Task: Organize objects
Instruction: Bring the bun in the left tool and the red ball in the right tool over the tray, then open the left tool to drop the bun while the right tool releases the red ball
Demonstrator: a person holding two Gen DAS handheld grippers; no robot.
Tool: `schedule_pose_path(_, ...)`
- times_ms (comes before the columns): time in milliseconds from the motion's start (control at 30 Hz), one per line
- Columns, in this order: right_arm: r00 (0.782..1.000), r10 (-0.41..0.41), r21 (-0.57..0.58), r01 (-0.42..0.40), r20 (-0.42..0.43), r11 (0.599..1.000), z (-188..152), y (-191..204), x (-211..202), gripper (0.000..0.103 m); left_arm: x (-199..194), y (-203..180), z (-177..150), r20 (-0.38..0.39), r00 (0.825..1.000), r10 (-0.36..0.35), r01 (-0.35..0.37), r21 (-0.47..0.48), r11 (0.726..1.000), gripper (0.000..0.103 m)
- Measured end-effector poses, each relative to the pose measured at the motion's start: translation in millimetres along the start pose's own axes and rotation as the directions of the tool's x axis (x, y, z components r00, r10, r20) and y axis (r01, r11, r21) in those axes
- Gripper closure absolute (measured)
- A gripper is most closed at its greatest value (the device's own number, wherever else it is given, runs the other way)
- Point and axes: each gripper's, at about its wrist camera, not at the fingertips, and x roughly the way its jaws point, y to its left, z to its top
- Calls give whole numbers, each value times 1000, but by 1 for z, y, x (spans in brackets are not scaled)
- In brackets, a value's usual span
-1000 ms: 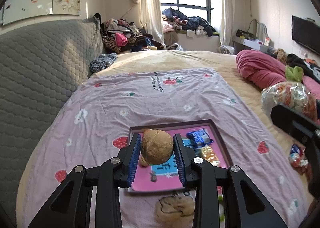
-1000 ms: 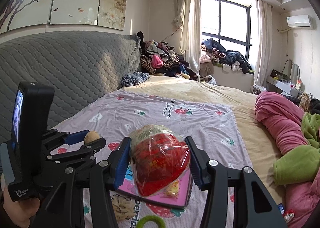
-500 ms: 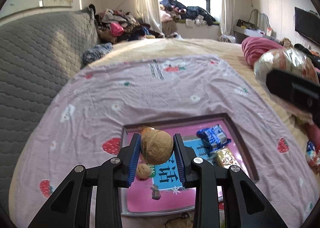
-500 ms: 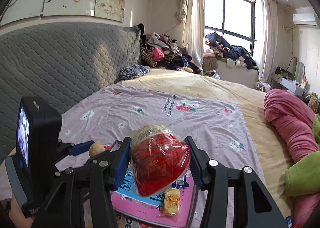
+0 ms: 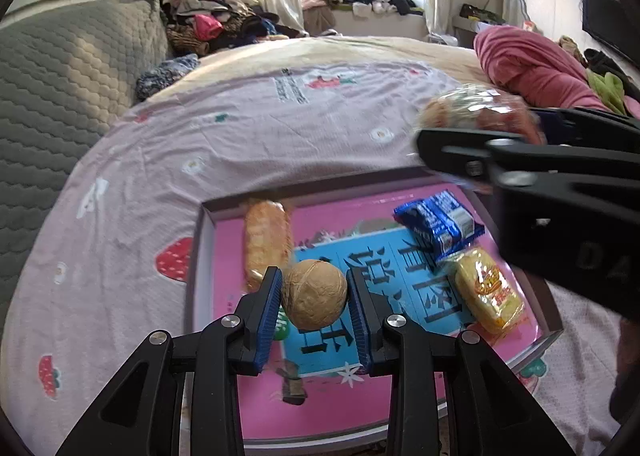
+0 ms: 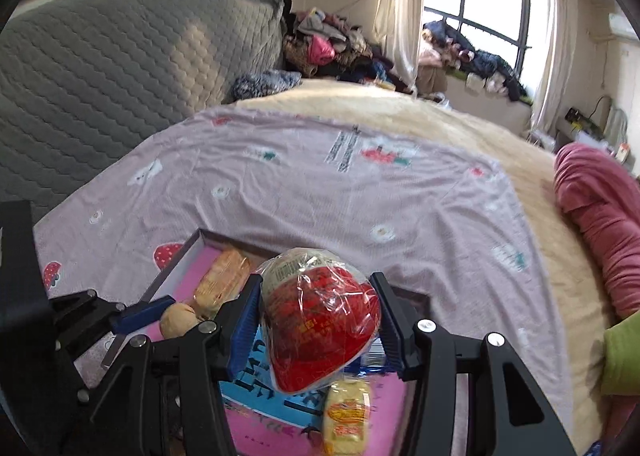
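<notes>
The left gripper [image 5: 314, 296] is clamped on a walnut [image 5: 314, 294], held across its widest part between the blue pads [image 5: 269, 310]. The walnut hangs above the near-left part of the pink tray [image 5: 224, 240]. Judged hard, light and round, it is likely to roll once released; set it down low on the tray floor, away from the rim.

The right gripper [image 6: 318, 330] is clamped on a red snack bag [image 6: 320, 326], gripped on its two flanks above the far-right part of the tray. The wrapper is glossy film, judged slippery and compliant, with contents that could crush; a mid-body hold with moderate force is advisable.

Tray contents, relative to the walnut:
- Just beyond and left: a wrapped bread roll [image 5: 267, 242], lying along the left wall.
- To the right: a yellow snack pack [image 5: 486, 290].
- Beyond that pack and touching it: a blue snack pack [image 5: 438, 223].

Open floor remains in the tray centre and near-left corner. The tray has a low raised rim; items must clear it on entry. The right gripper body overhangs the tray's right side, so the two tools are near each other and lateral room is limited.

Beyond the tray, the strawberry-print sheet [image 5: 248, 127] is flat and unobstructed up to the grey headboard [image 5: 60, 67] on the left.
</notes>
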Motion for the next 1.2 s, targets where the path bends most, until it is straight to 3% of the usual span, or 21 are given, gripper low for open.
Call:
schedule_pose_path(667, 982, -12, -55, 2, -187, 998, -16, 9, 85, 50, 51, 10, -21, -118, 991, -57, 55, -26, 998, 69)
schedule_pose_path(1200, 967, -23, -64, 7, -254, 998, -25, 12, 115, 49, 54, 12, -24, -91, 995, -49, 46, -32, 998, 66)
